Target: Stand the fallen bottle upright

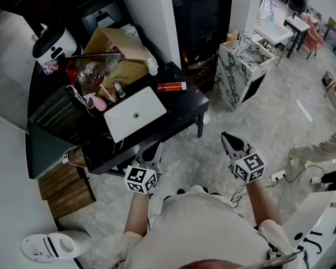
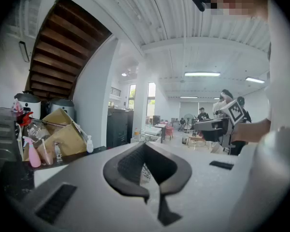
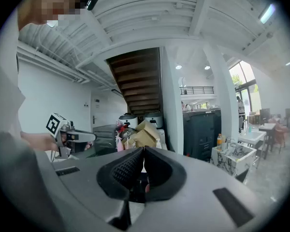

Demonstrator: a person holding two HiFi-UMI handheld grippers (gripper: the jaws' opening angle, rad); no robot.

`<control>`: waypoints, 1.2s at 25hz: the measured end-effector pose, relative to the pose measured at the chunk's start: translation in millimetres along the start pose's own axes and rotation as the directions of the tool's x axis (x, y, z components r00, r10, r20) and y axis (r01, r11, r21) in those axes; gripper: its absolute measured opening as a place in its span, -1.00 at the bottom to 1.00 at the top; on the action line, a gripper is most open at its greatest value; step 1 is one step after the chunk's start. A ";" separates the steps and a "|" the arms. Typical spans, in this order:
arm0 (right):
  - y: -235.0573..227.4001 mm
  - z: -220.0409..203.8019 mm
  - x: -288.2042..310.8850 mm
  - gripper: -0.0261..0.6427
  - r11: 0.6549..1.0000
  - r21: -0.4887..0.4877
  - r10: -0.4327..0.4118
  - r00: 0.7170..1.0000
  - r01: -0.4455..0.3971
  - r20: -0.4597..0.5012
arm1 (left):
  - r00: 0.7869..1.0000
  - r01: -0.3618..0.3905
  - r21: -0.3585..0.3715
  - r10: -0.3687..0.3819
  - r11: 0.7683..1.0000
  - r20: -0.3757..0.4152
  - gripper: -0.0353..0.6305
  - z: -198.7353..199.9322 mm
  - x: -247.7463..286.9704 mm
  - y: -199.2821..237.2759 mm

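A small red bottle [image 1: 171, 87] lies on its side near the right edge of the black table [image 1: 190, 105], beside a white rectangular basin [image 1: 135, 112]. Both grippers hang in front of the table's near edge, well short of the bottle. My left gripper [image 1: 152, 150] sits by the table's front edge, its jaws pressed together with nothing between them [image 2: 145, 145]. My right gripper [image 1: 229, 141] hovers over the floor to the right, its jaws also meeting and empty [image 3: 144, 150]. Each gripper shows in the other's view, the right gripper [image 2: 213, 125] and the left gripper [image 3: 76, 137].
Clutter fills the table's far left: a brown paper bag [image 1: 120, 49], a white rice cooker [image 1: 55, 42], a pink spray bottle [image 1: 95, 101]. A marble-patterned cabinet [image 1: 241, 69] stands right of the table. A wooden crate [image 1: 64, 186] and a white appliance [image 1: 53, 245] sit on the floor at left.
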State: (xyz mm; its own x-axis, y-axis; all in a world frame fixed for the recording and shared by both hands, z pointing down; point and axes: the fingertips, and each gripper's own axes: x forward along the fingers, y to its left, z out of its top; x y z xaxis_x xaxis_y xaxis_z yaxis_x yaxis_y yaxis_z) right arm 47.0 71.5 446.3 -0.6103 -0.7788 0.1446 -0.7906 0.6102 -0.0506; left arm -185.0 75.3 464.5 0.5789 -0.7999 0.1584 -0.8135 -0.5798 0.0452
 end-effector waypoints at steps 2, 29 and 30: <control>2.4 2.6 -1.0 -0.83 1.000 -0.003 0.007 1.000 -0.007 0.001 | 1.000 0.003 0.002 -0.003 1.000 0.004 -0.87 2.5 -0.2 -1.8; -11.3 -10.3 -18.1 -0.83 0.998 0.043 0.054 0.999 -0.054 0.003 | 1.000 0.000 -0.008 0.000 1.000 0.004 -0.67 -7.0 9.6 -32.4; -13.0 -11.7 -19.2 -0.83 0.998 0.041 0.054 0.999 -0.054 0.001 | 1.000 0.001 -0.009 -0.001 1.000 0.005 -0.67 -7.2 10.4 -35.0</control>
State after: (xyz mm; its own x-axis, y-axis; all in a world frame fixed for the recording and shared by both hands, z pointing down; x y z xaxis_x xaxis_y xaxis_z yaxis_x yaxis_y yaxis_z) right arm 69.6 80.2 455.7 -0.6519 -0.7451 0.1409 -0.7581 0.6446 -0.0987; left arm -150.9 88.4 471.7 0.5800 -0.8000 0.1537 -0.8133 -0.5793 0.0543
